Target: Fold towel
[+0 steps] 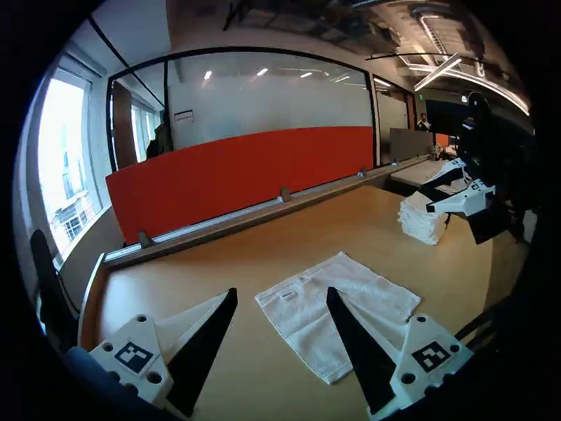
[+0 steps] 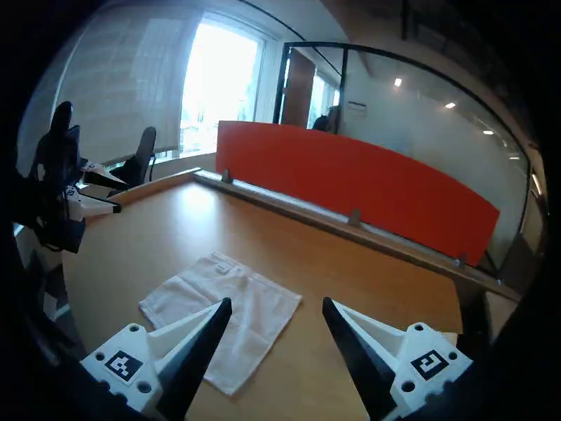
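A white towel (image 1: 329,309) lies spread flat on the wooden table (image 1: 280,245), a small label near its far edge. In the left gripper view my left gripper (image 1: 280,293) hovers open over the towel's near side, nothing between its fingers. My right gripper (image 1: 459,203) shows farther off at the right, above the table. In the right gripper view the towel (image 2: 224,309) sits left of centre, and the right gripper (image 2: 275,302) stands open above its near right corner. The left gripper (image 2: 112,193) appears at the far left, fingers apart.
A stack of folded white towels (image 1: 423,219) rests on the table at the right. An orange divider panel (image 1: 245,172) with a metal rail runs along the table's far edge. A black office chair (image 2: 144,158) stands by the window.
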The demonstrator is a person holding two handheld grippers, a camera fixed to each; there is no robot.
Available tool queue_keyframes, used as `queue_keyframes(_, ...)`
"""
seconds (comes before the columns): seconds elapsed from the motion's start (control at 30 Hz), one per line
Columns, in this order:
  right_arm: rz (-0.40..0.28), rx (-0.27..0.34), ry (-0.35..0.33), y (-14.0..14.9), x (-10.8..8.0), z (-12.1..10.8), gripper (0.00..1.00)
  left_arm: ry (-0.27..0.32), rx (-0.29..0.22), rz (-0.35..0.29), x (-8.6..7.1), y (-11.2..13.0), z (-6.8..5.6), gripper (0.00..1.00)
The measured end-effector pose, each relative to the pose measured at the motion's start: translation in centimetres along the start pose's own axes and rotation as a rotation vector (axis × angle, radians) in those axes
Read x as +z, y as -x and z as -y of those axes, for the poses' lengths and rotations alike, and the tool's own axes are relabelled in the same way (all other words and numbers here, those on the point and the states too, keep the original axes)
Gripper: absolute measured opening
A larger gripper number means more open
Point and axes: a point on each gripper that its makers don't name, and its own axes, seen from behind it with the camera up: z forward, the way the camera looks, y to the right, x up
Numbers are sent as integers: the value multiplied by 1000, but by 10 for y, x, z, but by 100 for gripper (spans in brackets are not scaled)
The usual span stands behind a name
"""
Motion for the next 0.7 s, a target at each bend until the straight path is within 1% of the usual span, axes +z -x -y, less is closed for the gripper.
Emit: queue_keyframes(0.7,85,-25,-65,62,30,27,100,75,10,98,23,65,-39,94)
